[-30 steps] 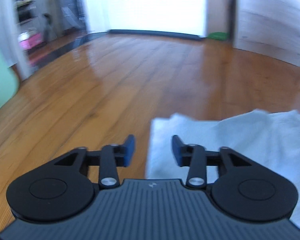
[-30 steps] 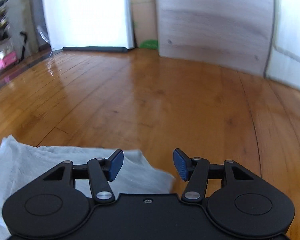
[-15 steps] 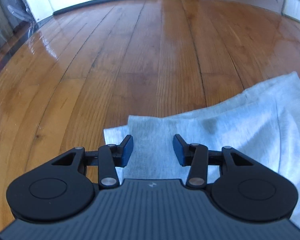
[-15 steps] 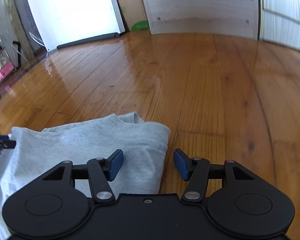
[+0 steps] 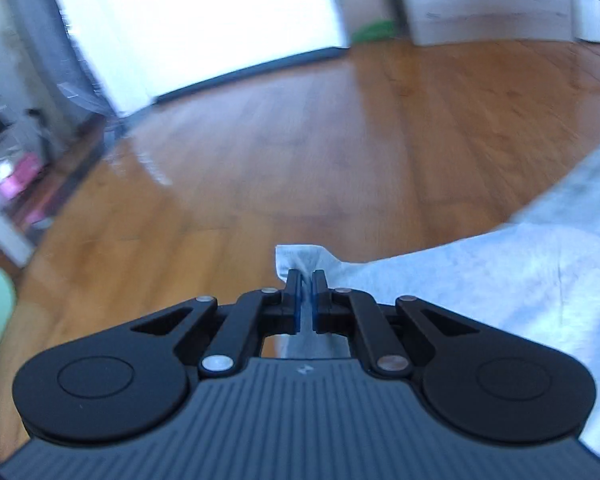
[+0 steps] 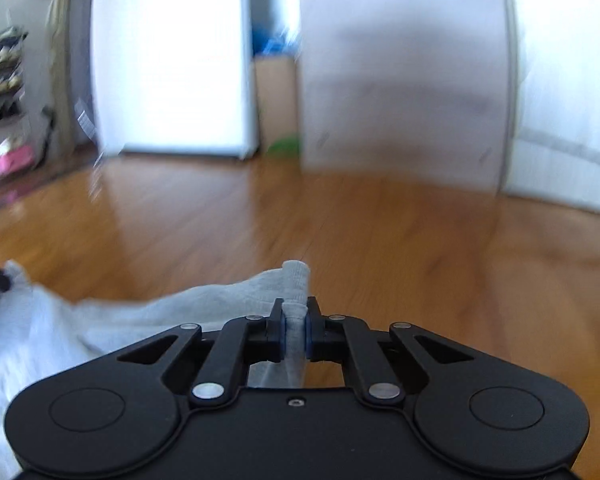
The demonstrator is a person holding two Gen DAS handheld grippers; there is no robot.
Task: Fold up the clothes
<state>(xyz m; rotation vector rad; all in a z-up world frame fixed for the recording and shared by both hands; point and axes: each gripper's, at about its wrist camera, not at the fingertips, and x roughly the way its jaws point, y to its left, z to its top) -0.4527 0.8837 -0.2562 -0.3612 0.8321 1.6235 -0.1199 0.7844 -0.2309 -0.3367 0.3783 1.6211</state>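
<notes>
A light grey garment [image 5: 500,280] spreads to the right of my left gripper [image 5: 306,280], which is shut on its near left corner; a small flap of cloth pokes out past the fingertips. In the right wrist view the same grey garment [image 6: 100,320] stretches off to the left. My right gripper [image 6: 296,312] is shut on its right corner, a bunched fold of cloth standing up between the blue pads. Both views are blurred by motion.
Glossy wooden floor [image 5: 300,140] runs ahead of both grippers. A bright white door [image 6: 172,60], a cardboard box [image 6: 276,92] and a pale wood panel [image 6: 400,80] stand at the far wall. Shelves with a pink item [image 6: 12,156] are at far left.
Both grippers were open over the garment's corners half a second ago; now both have shut on the cloth and tilted up, with the views showing more of the far wall.
</notes>
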